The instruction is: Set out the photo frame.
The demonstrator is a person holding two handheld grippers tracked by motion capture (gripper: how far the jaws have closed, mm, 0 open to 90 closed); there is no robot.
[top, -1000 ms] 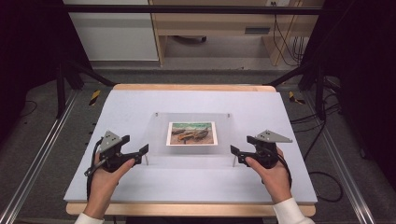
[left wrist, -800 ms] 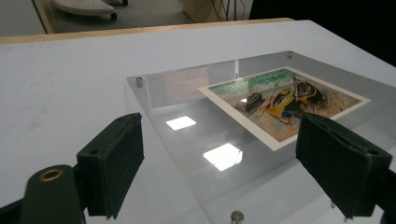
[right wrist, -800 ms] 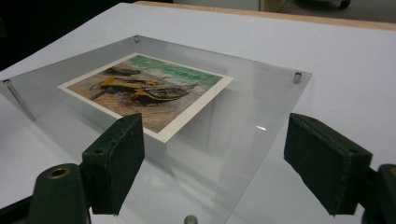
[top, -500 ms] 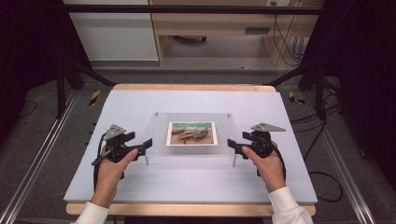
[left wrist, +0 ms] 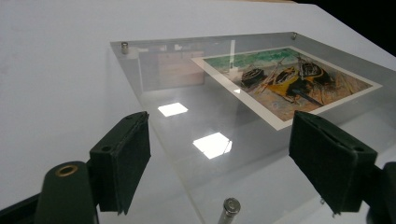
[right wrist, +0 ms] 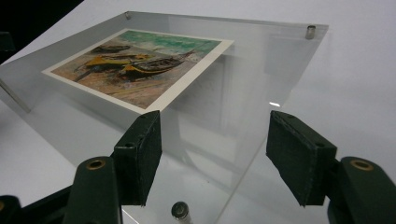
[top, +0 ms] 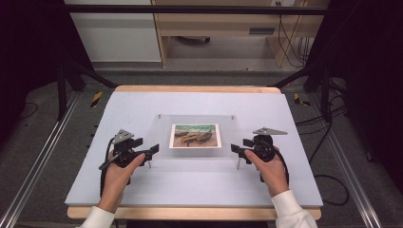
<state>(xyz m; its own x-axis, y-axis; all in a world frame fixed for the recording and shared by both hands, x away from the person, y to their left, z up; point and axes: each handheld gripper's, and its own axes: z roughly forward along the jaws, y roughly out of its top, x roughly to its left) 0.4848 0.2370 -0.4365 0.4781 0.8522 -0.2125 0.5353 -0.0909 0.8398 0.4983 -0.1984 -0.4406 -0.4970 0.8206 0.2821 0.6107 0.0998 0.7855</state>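
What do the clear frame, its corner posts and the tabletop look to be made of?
The clear frame looks like glossy acrylic or glass: see-through, mirroring ceiling lights. The corner posts look like polished metal, silvery and shiny. The tabletop seems a matt pale sheet over a wooden board, whose tan edge shows along the rim.

It looks like a lab or recording studio: a white table (top: pixel 142 104) stands inside a black metal frame (top: pixel 190 9) with floor rails (top: pixel 43 156), loose cables (top: pixel 328 142) and black drapes (top: pixel 28 47) around it, and a wooden bench (top: pixel 223 23) behind.
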